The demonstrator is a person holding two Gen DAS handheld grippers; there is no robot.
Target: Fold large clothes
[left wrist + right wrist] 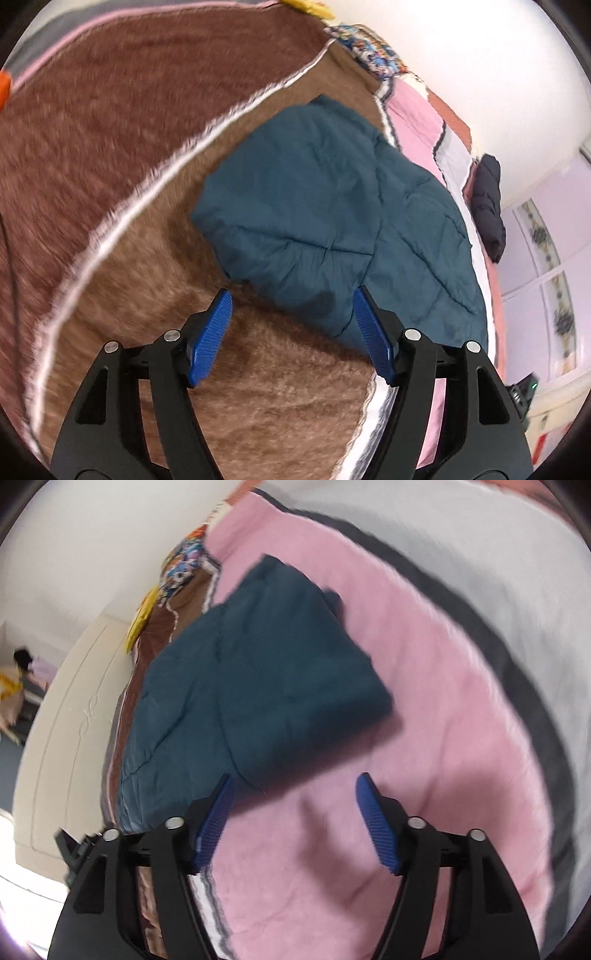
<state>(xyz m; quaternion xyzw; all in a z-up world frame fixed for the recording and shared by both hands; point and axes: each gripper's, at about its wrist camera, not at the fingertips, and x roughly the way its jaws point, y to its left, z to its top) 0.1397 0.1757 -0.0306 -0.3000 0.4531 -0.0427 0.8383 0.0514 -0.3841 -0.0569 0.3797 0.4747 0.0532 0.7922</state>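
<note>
While the teal quilted jacket [332, 221] lies folded into a thick bundle across the bed, half on the brown fleece blanket [122, 147] and half on the pink blanket [424, 720], both tongs hang over its near edge with nothing in them. Left gripper [291, 314] is spread wide, blue pads [212, 332] clear of the cloth, its right pad just over the jacket's near corner. Right gripper [295, 797] is spread just as wide, its left pad beside the bundle's lower edge, the other over bare pink blanket. By the look of it, the next fold or a squaring-up is in hand. To do it well, each gripper wants to come down onto its own corner and take all the layers together, not just the top skin, since padded fabric slips and springs back. Lift both corners level and together, or the bundle skews. A dark garment [487, 206] lies well apart at the bed's far edge.
</note>
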